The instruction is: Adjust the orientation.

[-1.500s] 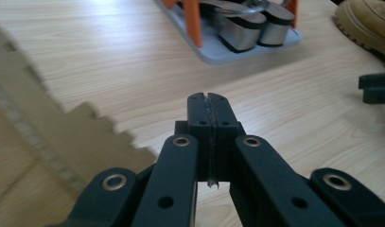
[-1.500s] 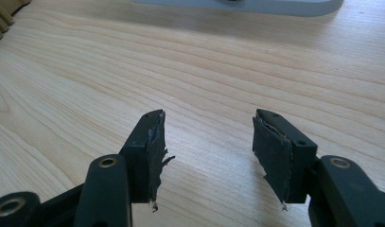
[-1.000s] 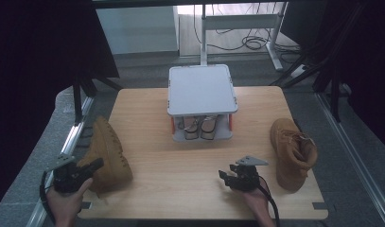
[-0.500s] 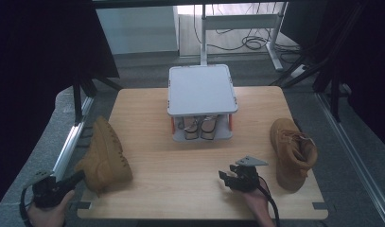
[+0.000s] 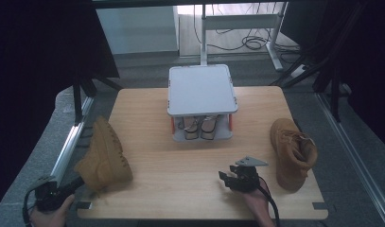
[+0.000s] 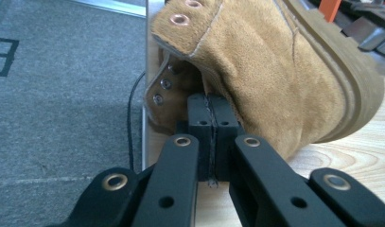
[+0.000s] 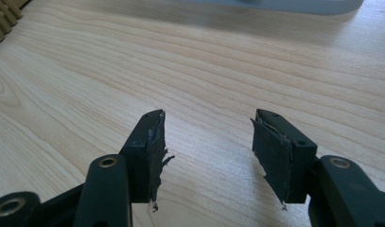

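Note:
A tan suede boot (image 5: 102, 156) lies on its side at the table's left edge, and its mate (image 5: 292, 151) lies at the right edge. My left gripper (image 5: 76, 183) is low at the front left corner, pointing at the left boot. In the left gripper view its jaws (image 6: 212, 101) are shut, with their tips against the boot's (image 6: 275, 75) open collar and nothing clearly held between them. A thin black lace (image 6: 130, 123) hangs over the table edge. My right gripper (image 5: 227, 176) rests on the table left of the right boot, open and empty (image 7: 206, 142).
A grey two-level rack (image 5: 202, 90) stands at the middle back of the wooden table (image 5: 180, 189), with a pair of shoes (image 5: 199, 127) under its top shelf. Grey carpet (image 6: 62, 94) lies past the left edge. Desk legs and cables (image 5: 247, 42) sit beyond the table.
My left gripper has moved left and down, from beside the left boot to the table's front left corner. The right gripper and both boots have not moved.

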`<state>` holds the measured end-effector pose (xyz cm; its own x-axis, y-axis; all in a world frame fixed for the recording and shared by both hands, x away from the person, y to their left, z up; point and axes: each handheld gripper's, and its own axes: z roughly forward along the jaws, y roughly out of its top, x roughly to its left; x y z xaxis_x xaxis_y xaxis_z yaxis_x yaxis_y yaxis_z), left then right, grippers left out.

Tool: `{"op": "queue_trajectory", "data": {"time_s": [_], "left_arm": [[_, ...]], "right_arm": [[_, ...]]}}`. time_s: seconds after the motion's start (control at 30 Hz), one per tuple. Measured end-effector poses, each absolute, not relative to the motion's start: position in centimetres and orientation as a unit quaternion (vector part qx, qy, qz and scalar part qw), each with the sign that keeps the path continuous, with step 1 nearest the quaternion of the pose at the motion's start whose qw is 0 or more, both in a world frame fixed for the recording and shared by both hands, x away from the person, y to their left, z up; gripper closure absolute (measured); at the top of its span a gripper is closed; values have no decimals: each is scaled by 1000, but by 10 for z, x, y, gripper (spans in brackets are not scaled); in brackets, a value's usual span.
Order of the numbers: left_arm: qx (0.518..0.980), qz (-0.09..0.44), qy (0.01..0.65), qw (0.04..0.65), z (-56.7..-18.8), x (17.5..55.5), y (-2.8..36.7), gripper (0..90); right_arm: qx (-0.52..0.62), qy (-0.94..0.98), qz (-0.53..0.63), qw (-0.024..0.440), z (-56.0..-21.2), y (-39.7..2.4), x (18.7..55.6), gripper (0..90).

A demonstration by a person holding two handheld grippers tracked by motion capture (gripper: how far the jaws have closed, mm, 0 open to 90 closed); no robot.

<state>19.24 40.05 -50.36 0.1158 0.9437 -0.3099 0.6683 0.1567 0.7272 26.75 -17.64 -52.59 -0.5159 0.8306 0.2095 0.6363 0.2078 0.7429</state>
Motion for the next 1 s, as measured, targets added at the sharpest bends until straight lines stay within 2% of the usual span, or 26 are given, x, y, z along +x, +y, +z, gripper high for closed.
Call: {"op": "queue_trajectory", "data": {"time_s": [1.0], "left_arm": [[634, 173, 618, 432, -478, 207, 379, 895]], "right_arm": [[482, 764, 412, 121, -525, -180, 267, 440]]}}
